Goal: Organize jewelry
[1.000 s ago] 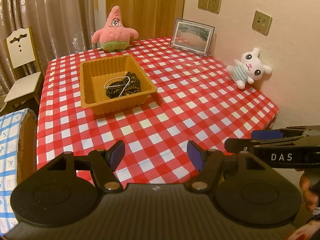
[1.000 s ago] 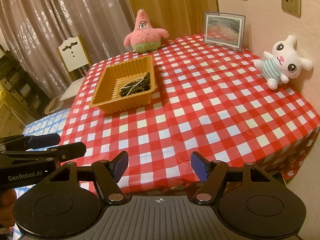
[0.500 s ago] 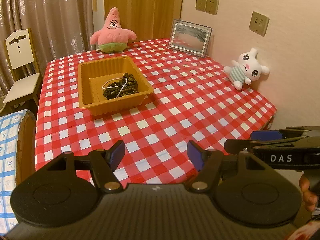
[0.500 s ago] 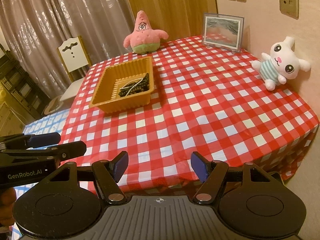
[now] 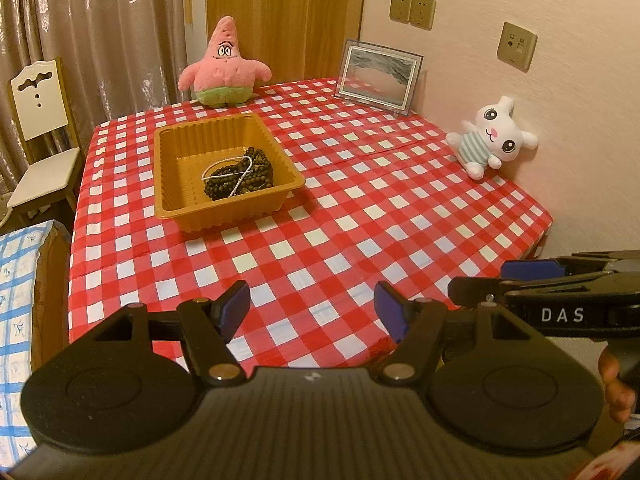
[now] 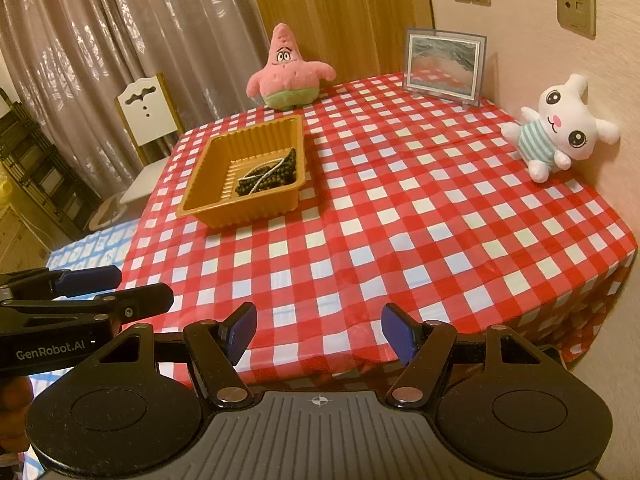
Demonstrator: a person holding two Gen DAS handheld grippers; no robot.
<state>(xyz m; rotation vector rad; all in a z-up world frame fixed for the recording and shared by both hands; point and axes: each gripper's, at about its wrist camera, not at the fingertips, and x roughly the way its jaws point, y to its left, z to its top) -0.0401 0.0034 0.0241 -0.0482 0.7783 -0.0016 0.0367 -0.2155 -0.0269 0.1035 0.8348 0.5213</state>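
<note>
An orange plastic tray (image 5: pixel 170 178) (image 6: pixel 208 202) sits on the red-checked table, left of centre. Inside it lie dark bead strands (image 5: pixel 244 178) (image 6: pixel 272 178) with a thin white chain across them. My left gripper (image 5: pixel 312 310) hovers open over the table's near edge, well short of the tray, nothing between its blue pads. Beside it my right gripper (image 6: pixel 318 326) stands open and empty at the same near edge. Each gripper shows in the other's view from the side: the right gripper (image 5: pixel 516 280), the left gripper (image 6: pixel 116 288).
A pink star plush (image 5: pixel 224 66) stands at the table's far edge, a framed picture (image 5: pixel 378 76) leans against the wall, and a white bunny plush (image 5: pixel 490 140) sits at the right. A white chair (image 5: pixel 38 136) stands left of the table. A blue-checked cloth (image 5: pixel 16 280) lies at near left.
Both views have shifted slightly, the table scene sitting a little lower and farther. The grippers stay open and the tray with beads has not moved.
</note>
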